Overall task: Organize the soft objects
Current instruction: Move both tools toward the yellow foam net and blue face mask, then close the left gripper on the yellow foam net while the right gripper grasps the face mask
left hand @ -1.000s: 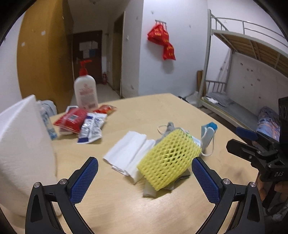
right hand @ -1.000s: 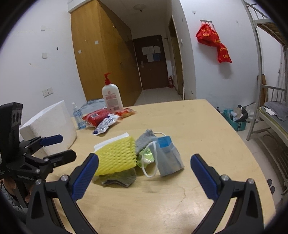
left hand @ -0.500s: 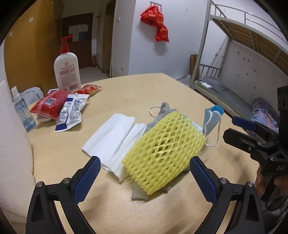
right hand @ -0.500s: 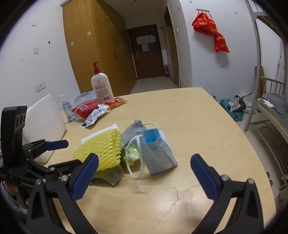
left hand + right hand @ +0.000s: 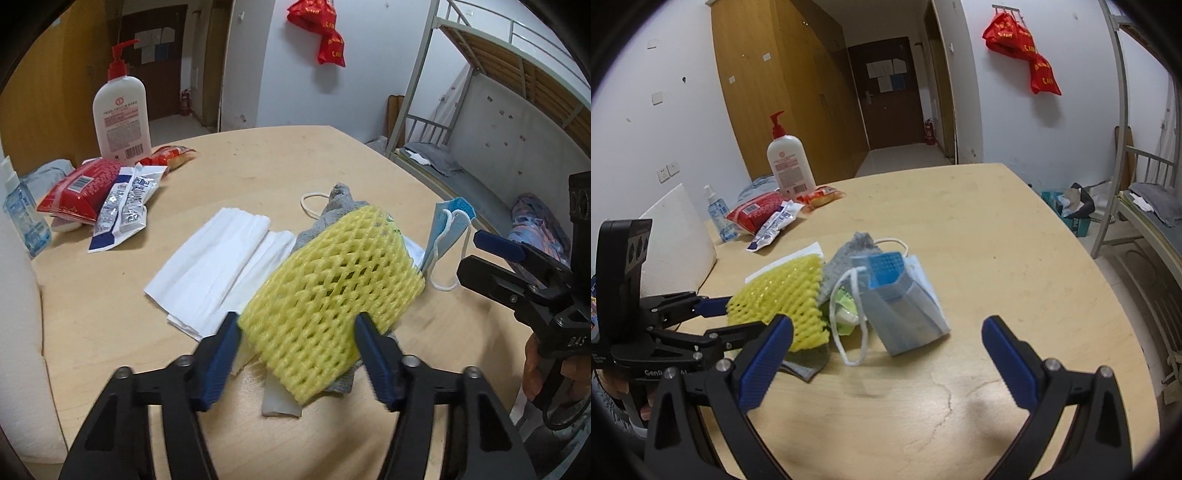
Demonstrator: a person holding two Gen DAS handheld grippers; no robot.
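A yellow foam net sleeve [image 5: 332, 280] lies on top of a pile with a grey cloth [image 5: 338, 201] and white folded tissue [image 5: 218, 269]. My left gripper [image 5: 299, 354] has closed onto the near end of the net sleeve, a blue pad on each side. The sleeve also shows in the right wrist view [image 5: 783, 295], with the left gripper [image 5: 713, 317] at its left edge. A blue face mask [image 5: 901, 295] leans against the pile. My right gripper [image 5: 886, 363] is open and empty, just in front of the mask.
A lotion pump bottle [image 5: 120, 107], red and white snack packets [image 5: 99, 192] and a small sanitiser bottle [image 5: 718, 212] stand at the table's far left. A white foam block [image 5: 677, 236] is at the left edge. A bunk bed [image 5: 1145, 199] stands right of the wooden table [image 5: 1015, 258].
My left gripper has moved in on the yellow net sleeve and narrowed from wide open to gripping its near end. My right gripper has come slightly closer to the mask, still open.
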